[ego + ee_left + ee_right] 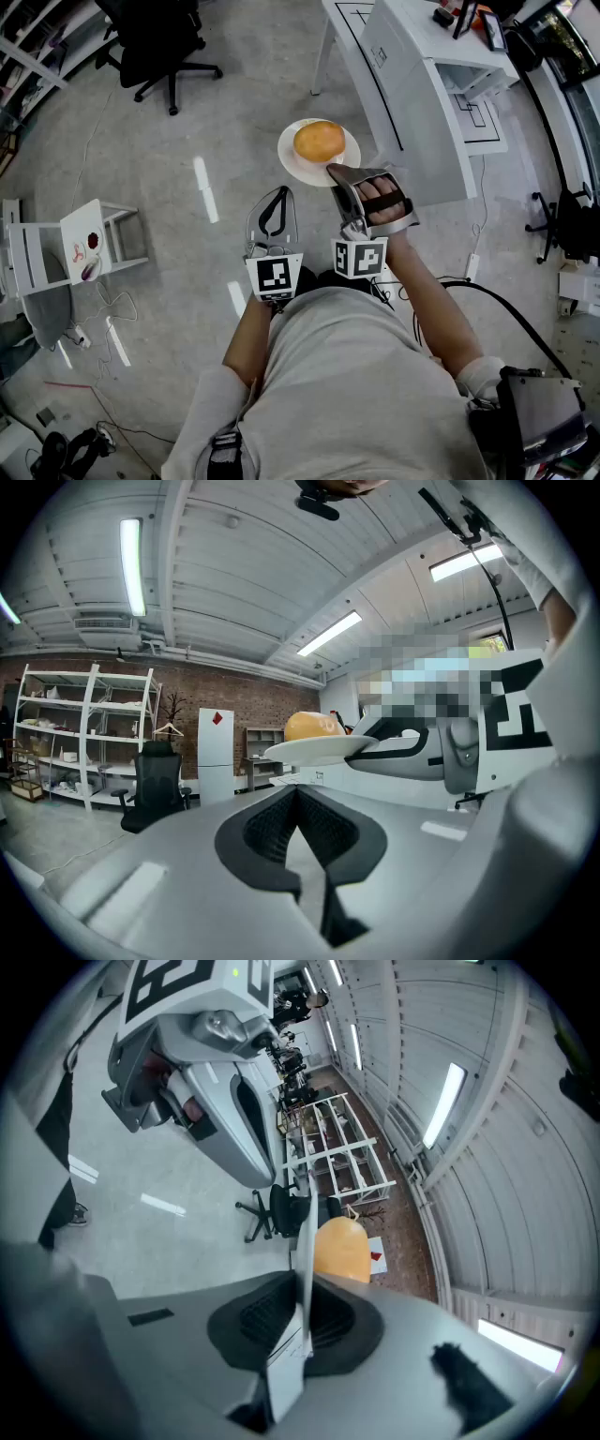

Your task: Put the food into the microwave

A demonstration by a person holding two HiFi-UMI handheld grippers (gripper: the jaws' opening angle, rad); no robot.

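A round orange bun [319, 141] lies on a white plate [292, 164] held in the air over the floor. My right gripper [336, 172] is shut on the plate's near rim. In the right gripper view the plate [306, 1232] stands edge-on between the pads, with the bun [342, 1247] beyond them. My left gripper [274, 195] hangs just left of the plate, shut with nothing in it. Its jaws [298, 794] meet in the left gripper view, where the plate [317, 749] and bun [313, 726] show ahead. A white box-like appliance [412, 103], perhaps the microwave, stands right of the plate.
A black office chair [159, 42] stands at the far left. A small white stand [89, 239] with small items is on the left, and cables trail on the floor [122, 291]. White tables [469, 47] fill the upper right. Shelves [84, 733] line a brick wall.
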